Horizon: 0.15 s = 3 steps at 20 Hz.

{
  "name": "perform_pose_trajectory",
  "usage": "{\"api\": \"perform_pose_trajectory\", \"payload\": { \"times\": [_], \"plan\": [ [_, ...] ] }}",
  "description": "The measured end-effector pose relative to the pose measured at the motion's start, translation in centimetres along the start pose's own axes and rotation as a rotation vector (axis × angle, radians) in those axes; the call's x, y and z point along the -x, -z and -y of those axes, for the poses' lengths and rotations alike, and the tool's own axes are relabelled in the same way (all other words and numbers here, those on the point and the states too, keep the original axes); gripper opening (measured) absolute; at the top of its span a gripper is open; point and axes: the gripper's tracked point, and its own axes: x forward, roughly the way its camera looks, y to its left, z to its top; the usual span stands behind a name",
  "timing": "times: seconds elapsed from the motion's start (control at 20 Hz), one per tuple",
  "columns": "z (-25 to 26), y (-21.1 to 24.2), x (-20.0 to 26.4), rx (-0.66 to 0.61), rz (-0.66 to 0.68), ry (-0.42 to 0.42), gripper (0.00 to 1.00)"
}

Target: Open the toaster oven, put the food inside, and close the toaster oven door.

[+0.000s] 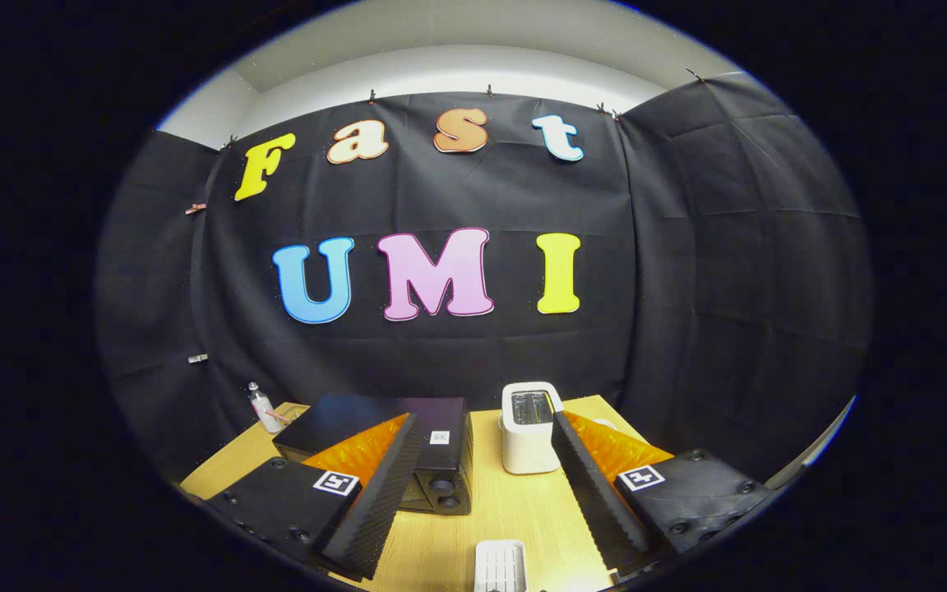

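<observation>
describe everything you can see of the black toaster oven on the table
The black box-shaped toaster oven stands upright on the light wooden table, beyond the left finger, which hides part of its front. Two round knobs sit low on its front and a small white label above them. Its door looks shut. The open gripper touches nothing.

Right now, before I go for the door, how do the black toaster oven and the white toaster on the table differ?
The toaster oven is black, low and wide; the toaster is white, narrow and upright. The toaster oven has round knobs on its front, while the toaster has slots in its top. The toaster oven sits partly behind one finger of the open gripper; the toaster stands ahead, between the fingers. Both stand on the wooden table.
</observation>
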Motion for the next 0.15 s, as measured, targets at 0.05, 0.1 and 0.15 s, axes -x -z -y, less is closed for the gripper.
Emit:
{"api": "perform_pose_trajectory", "payload": {
  "times": [0.05,0.1,0.15],
  "plan": [
    [0.04,0.25,-0.38,0.003,-0.006,-0.011,0.98],
    [0.00,0.49,-0.78,0.008,-0.011,-0.021,0.98],
    [-0.14,0.52,-1.17,0.009,-0.014,-0.035,0.98]
  ]
}}
